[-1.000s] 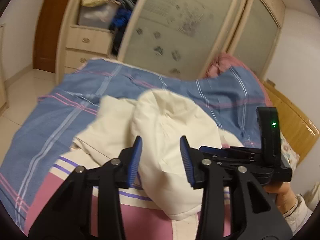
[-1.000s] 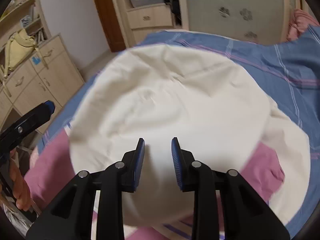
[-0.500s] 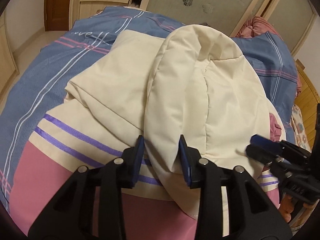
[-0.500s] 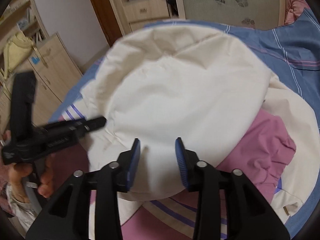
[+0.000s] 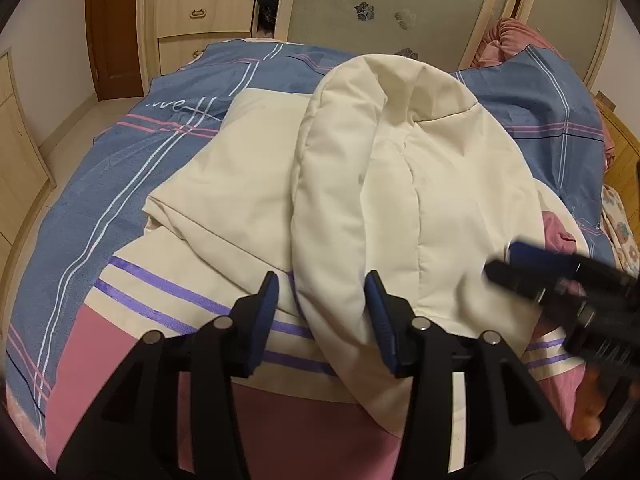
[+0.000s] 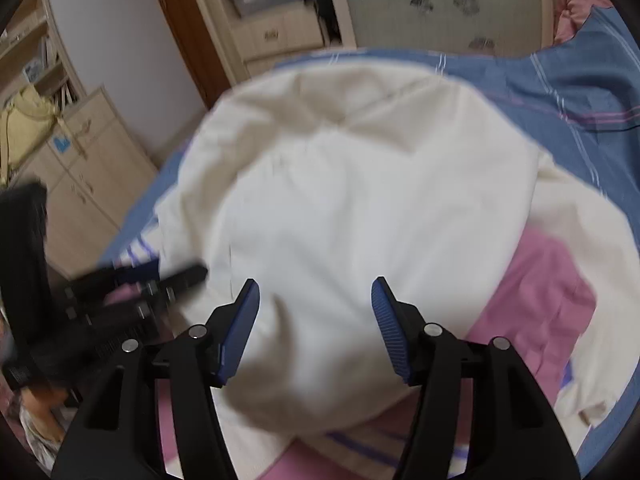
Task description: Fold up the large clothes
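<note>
Now both jaws have spread wider over the cream garment (image 5: pixel 420 184).

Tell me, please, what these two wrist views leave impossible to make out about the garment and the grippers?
- Cream jacket: its near hem runs under the left gripper in the left wrist view.
- Same jacket in the right wrist view: motion blur hides seams.
- Right gripper: blurred and cut by the frame edge in the left wrist view.
- Bedspread under the jacket: covered.

Cream jacket (image 5: pixel 420 200) bulks between left tongs (image 5: pixel 322 302); right tongs (image 5: pixel 560 280) crowd 3 o'clock; blue bedspread (image 5: pixel 120 168) open 10 o'clock.
</note>
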{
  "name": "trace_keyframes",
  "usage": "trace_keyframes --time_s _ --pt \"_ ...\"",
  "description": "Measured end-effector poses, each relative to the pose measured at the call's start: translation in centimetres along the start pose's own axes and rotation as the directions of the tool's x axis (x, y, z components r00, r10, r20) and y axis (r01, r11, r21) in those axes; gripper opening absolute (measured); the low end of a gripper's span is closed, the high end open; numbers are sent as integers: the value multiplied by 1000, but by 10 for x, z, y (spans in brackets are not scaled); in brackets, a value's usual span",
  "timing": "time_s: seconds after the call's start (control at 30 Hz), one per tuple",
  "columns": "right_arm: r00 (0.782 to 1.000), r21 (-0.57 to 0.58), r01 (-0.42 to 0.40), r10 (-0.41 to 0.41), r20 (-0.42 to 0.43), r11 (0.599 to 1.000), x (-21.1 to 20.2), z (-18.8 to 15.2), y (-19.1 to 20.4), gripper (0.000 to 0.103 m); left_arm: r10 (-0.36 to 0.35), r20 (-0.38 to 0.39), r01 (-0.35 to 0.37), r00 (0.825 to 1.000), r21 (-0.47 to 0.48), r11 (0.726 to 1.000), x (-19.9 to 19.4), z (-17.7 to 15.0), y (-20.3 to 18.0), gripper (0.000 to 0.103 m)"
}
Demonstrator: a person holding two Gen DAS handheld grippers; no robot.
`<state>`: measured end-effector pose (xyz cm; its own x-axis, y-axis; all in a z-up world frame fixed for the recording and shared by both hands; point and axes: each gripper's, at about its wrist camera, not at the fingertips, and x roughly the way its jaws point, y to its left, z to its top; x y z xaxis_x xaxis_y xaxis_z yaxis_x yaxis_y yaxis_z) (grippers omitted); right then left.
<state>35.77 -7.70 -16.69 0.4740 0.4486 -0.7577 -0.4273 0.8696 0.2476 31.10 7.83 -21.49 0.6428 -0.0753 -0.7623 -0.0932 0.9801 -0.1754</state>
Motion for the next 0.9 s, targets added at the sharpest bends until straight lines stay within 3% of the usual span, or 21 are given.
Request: trace_keyframes --time_s 0.13,0.23,0.33,0.43,0.53,0.67,0.73,0.83,0.9 --pt "993 1 -12 12 115 1000 1 43 5 60 26 9 -26 1000 15 1000 -1 -1 -1 56" --pt "992 -10 19 -18 126 1000 22 78 3 60 34 13 -34 999 29 999 -2 -1 -2 58" --pt "996 -7 56 -56 74 998 62 103 -1 60 38 13 -38 999 35 999 -1 -2 -3 58" --pt "992 -32 122 -123 -28 992 111 100 -10 61 46 17 -47 999 44 998 -1 -1 -3 58" --pt "985 -68 169 -171 -23 983 123 83 -5 62 25 14 -26 1000 36 999 -1 0 -1 60" --pt "995 -36 103 -103 -11 994 90 75 -4 62 -3 28 2 1000 25 1000 -10 2 2 60" --pt "997 -38 66 -64 41 997 54 60 -3 63 -6 53 4 999 32 999 -15 3 0 64" --pt "992 -66 94 -89 85 993 12 36 -4 67 -15 64 12 998 45 999 -16 3 -4 66" --pt "993 -81 111 -107 54 991 5 19 -10 72 -9 45 7 999 60 998 -10 2 -9 66"
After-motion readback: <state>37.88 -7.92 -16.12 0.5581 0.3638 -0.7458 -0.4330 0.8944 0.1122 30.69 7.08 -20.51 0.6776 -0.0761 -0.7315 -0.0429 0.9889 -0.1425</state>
